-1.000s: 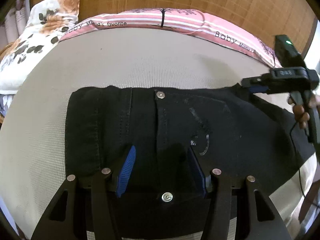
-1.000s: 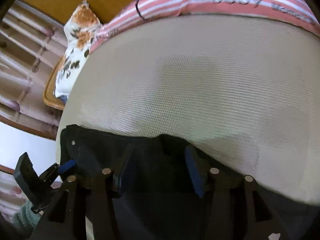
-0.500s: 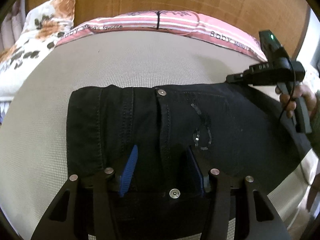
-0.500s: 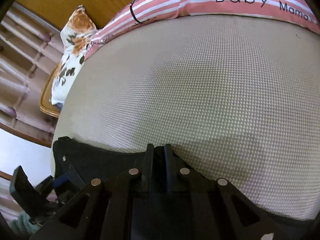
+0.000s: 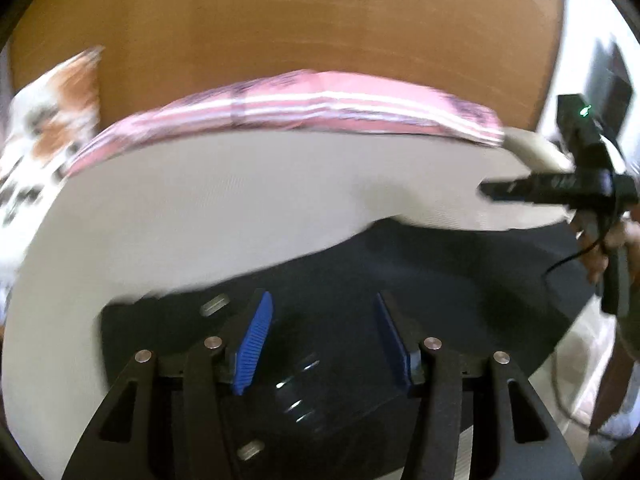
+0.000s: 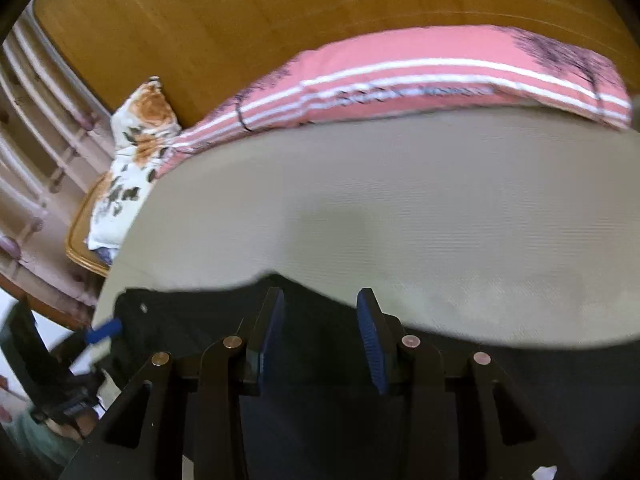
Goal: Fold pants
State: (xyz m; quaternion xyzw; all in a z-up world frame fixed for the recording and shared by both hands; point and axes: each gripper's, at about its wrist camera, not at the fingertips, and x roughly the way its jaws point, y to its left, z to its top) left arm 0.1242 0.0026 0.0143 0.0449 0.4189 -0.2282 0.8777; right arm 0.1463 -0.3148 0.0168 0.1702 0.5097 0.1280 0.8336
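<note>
From the left wrist camera, the left claw (image 5: 322, 334) stands wide open, its blue-padded fingers (image 5: 253, 350) spread apart with nothing gripped between them. Under and ahead of it lie the black pants (image 5: 420, 280), spread on the beige bed (image 5: 240, 200) along its near edge and running off toward the right edge. The picture is smeared by motion, so the fabric's seams and buttons are hard to read. At the right edge the right claw (image 5: 486, 190) hangs above the pants' far end, held in a hand (image 5: 612, 248); from here it is seen side-on. Along the bed's far edge lies a pink striped pillow (image 5: 300, 106), with a floral pillow (image 5: 44, 128) at the far left corner and a wooden headboard (image 5: 320, 20) behind.

From the right wrist camera, the right claw (image 6: 320, 334) is open, the fingers (image 6: 372, 344) apart and holding nothing, poised over the pants (image 6: 320, 360) at the bed's (image 6: 400, 208) near edge. At the lower left, the left claw's blue tip (image 6: 104, 330) sits beside the pants' left end. The pink striped pillow (image 6: 420, 76) and floral pillow (image 6: 136, 152) line the far edge.
</note>
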